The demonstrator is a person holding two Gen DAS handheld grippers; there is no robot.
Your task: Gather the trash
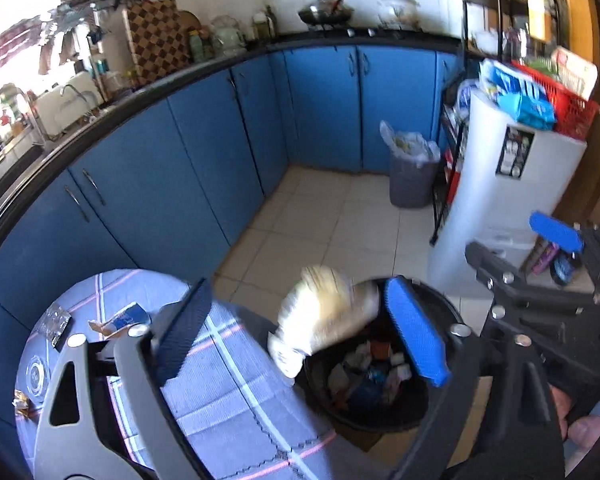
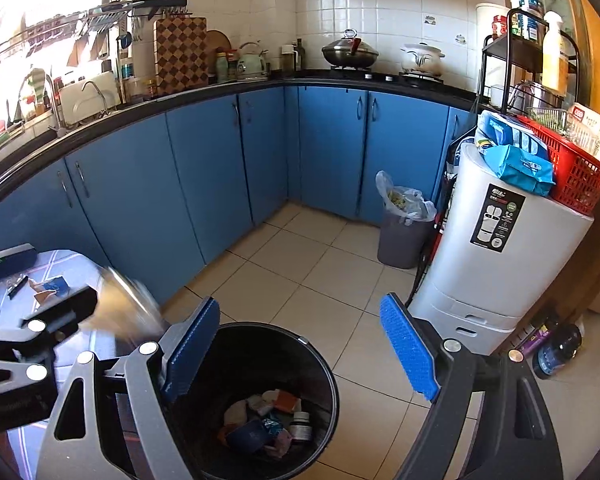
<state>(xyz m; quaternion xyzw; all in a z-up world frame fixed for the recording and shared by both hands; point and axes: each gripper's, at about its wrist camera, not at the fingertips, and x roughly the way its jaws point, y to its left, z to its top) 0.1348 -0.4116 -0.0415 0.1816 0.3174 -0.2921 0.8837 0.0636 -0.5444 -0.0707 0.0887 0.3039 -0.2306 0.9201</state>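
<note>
Left wrist view shows the left gripper [image 1: 300, 336] with its jaws spread wide, and a pale, crumpled cream-white wrapper [image 1: 324, 316], smeared by motion blur, lies between the two fingers without visibly touching either pad; it sits at the rim of the round black plastic waste bin [image 1: 380, 416], partly over the bin's mouth and partly over the table edge. The bin's smooth dark wall holds a loose heap of mixed scraps at its bottom. The ribbed blue pad of one finger [image 1: 416, 336] overlaps the bin's opening, while the other finger hangs over the round table covered in a lavender checked cloth [image 1: 228, 392], on which a torn blue-and-white paper scrap [image 1: 120, 320] and a clear plastic blister piece [image 1: 56, 324] lie well apart from the wrapper. Right wrist view shows the right gripper [image 2: 304, 350] likewise spread open and holding nothing, poised above the same bin, with the blurred wrapper just left of its left finger. Glossy beige floor tiles [image 2: 300, 264] stretch open beyond the bin toward the blue cabinet doors [image 2: 204, 168], a grey bin lined with a clear bag [image 2: 404, 228] in the corner, and a white cylindrical appliance [image 2: 496, 256] to the right.
</note>
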